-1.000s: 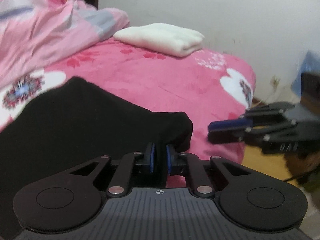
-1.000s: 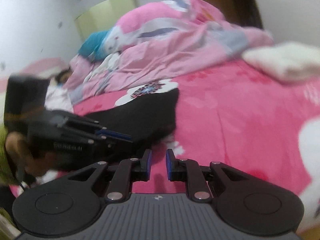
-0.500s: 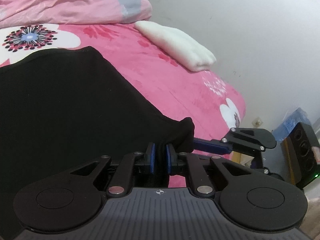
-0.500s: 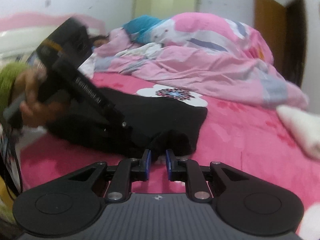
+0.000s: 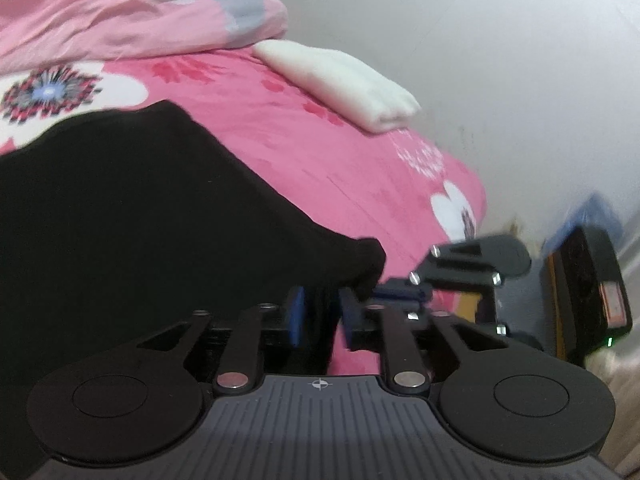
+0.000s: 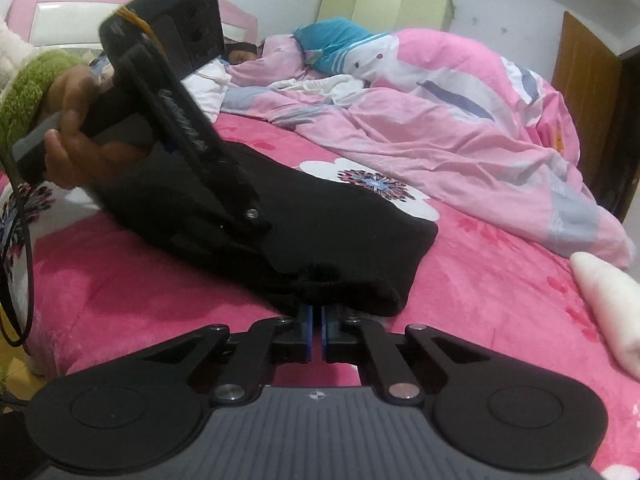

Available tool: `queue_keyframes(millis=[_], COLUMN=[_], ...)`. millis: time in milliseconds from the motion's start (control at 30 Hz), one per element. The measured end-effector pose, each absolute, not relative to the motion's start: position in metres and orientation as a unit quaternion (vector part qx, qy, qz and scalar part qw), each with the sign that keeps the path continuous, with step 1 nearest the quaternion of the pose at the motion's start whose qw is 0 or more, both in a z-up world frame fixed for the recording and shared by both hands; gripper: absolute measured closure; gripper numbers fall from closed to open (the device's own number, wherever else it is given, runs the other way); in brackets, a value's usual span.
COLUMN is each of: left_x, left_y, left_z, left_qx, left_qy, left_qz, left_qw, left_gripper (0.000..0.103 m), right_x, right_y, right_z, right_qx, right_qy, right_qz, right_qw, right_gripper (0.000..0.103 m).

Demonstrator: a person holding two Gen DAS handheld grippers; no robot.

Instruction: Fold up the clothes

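Two pairs of tongs meet at one corner of the black knit garment (image 6: 280,216), which lies spread on the bright pink flowered bed cover (image 6: 492,280) near the bed's front edge. My right tongs (image 6: 316,330) are together, pinched on the bunched black hem right at their blue pads. My left tongs (image 5: 320,312) are opening, with dark cloth between the blue pads; that view is blurred, so I would only guess the fabric is slipping free of them and not pressed.

The handover is where this could go wrong. If my right tongs have caught only a thin lip of the hem, the corner may drop as the left lets go, and the fold would collapse into a heap. The two tools sit just beside each other, so lifting away carelessly could knock them together or drag the cloth sideways. The bed cover is plush, so a pulled layer may bunch instead of sliding. The folded white towel (image 5: 344,84) lies well apart, near the rumpled pale pink quilt (image 6: 460,128).
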State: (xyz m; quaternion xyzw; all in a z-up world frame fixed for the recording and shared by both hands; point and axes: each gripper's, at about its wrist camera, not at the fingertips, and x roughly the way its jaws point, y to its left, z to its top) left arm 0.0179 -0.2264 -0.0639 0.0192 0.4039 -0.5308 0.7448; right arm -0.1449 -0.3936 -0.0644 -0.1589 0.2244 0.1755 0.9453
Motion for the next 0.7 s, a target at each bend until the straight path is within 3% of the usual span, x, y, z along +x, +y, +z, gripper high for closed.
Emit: queue_keyframes(millis=[200,233,267,367,600,700], left_x=[-0.017,-0.022,-0.025,-0.023,-0.017,-0.019], left_y=[-0.24,-0.244,-0.245,-0.24,-0.235,-0.238], left_z=[-0.061,-0.063,-0.064,-0.056,-0.053,-0.059], left_qx=[0.154,0.178,0.194,0.171,0.155,0.166], left_qy=[0.336,0.324,0.313,0.306,0.322,0.32], left_qz=[-0.527,-0.519,-0.512,-0.513,-0.523,-0.521], left_qw=[0.766,0.771,0.776,0.784,0.774,0.773], left_gripper=[0.069,0.073,0.09,0.097,0.097,0.097], right_x=[-0.148,-0.149,-0.149,-0.15,-0.146,-0.145], right_y=[-0.391,-0.391,-0.389,-0.385,-0.379,-0.387], right_z=[-0.065,-0.065,-0.066,-0.065,-0.081,-0.085], right_qx=[-0.179,-0.187,-0.198,-0.238,-0.348,-0.328], right_qy=[0.22,0.219,0.218,0.203,0.182,0.192], right_qz=[0.17,0.169,0.169,0.157,0.102,0.086], right_qw=[0.944,0.942,0.941,0.937,0.914,0.921], right_gripper=[0.101,0.101,0.101,0.101,0.103,0.103])
